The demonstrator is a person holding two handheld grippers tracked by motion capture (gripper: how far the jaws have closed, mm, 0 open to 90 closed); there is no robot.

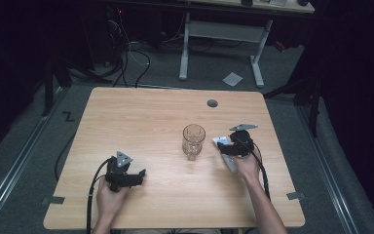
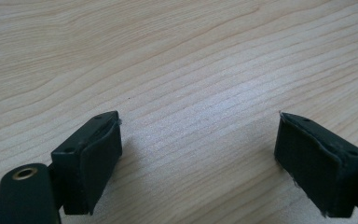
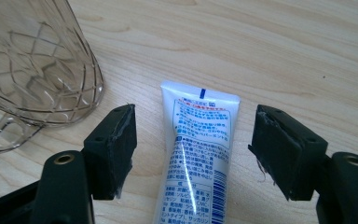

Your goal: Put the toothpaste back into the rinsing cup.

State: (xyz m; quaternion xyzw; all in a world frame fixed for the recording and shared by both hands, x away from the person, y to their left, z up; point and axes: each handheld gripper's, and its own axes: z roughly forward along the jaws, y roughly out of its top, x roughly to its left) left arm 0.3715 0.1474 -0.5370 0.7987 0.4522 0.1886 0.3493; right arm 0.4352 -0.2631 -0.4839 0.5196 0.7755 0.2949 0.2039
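A clear patterned glass stands upright near the middle of the wooden table. To its right a white tube with blue print lies flat on the wood. My right gripper hangs over the tube, open, with one jaw on each side and neither touching it; the glass is just left of its left jaw. In the high view this gripper covers most of the tube. My left gripper rests at the front left, open over bare wood.
A small grey round cap is set into the tabletop at the back. Beyond the table stand a white desk frame and loose cables on the grey floor. A white paper scrap lies there too.
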